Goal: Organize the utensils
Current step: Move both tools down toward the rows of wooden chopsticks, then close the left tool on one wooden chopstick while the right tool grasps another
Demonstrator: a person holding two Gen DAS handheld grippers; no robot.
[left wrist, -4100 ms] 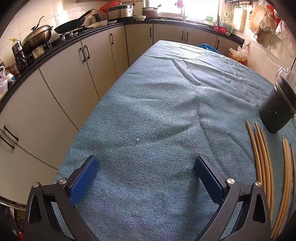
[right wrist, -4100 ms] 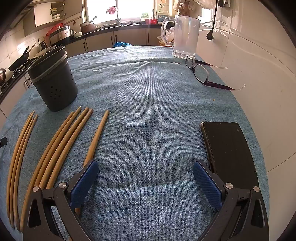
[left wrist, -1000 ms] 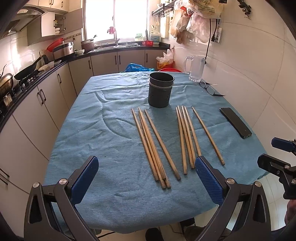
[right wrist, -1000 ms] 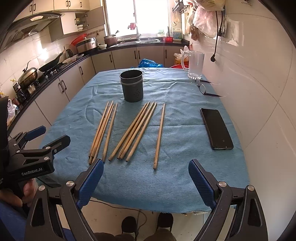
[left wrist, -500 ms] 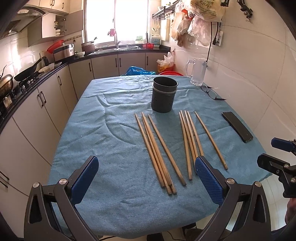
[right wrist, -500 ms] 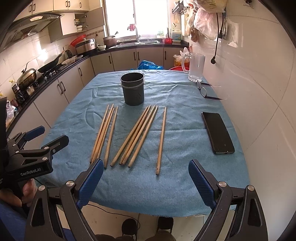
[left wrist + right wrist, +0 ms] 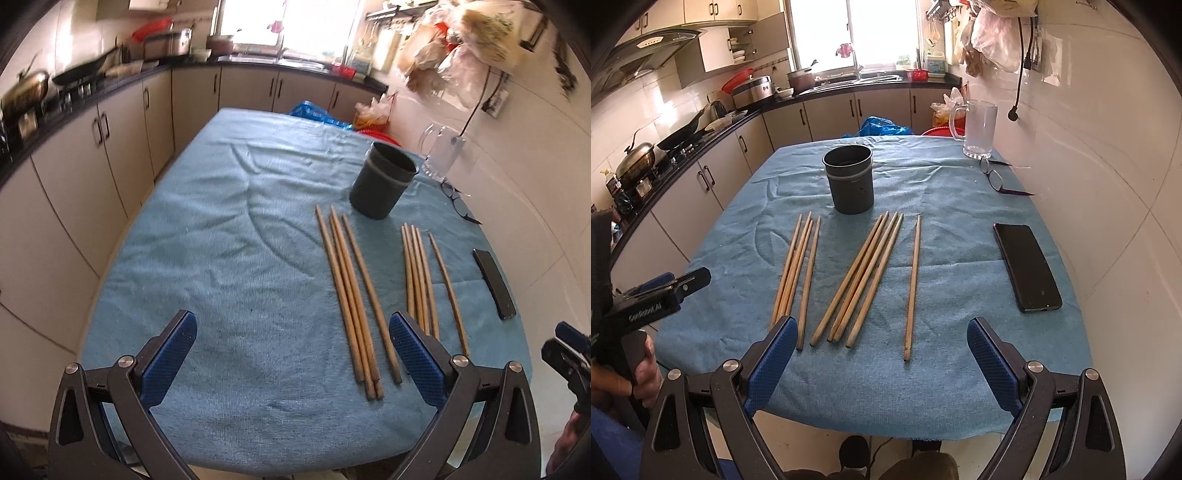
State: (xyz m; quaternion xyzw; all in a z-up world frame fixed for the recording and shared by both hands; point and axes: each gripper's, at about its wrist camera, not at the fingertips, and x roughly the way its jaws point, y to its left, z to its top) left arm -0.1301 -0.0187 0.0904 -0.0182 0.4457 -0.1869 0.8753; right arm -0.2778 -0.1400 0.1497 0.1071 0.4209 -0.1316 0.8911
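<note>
Several wooden chopsticks lie on the blue table cloth [image 7: 945, 236] in two bundles, a left bundle [image 7: 798, 273] and a middle bundle [image 7: 864, 273], plus a single chopstick [image 7: 913, 280] to the right. They also show in the left wrist view [image 7: 351, 288]. A dark cylindrical utensil holder [image 7: 849, 181] stands upright behind them; it also shows in the left wrist view [image 7: 382, 186]. My left gripper [image 7: 291, 362] is open and empty over the table's near left part. My right gripper [image 7: 882, 365] is open and empty at the table's front edge.
A black phone [image 7: 1027, 266] lies at the right of the table. Glasses [image 7: 995, 177] and a clear jug [image 7: 979, 129] sit at the back right by the white wall. Kitchen cabinets and counter [image 7: 713, 162] run along the left and back.
Both grippers have moved forward toward the table. The left gripper has also swung left and lower over the cloth. Both stay open; nothing on the table has moved.
</note>
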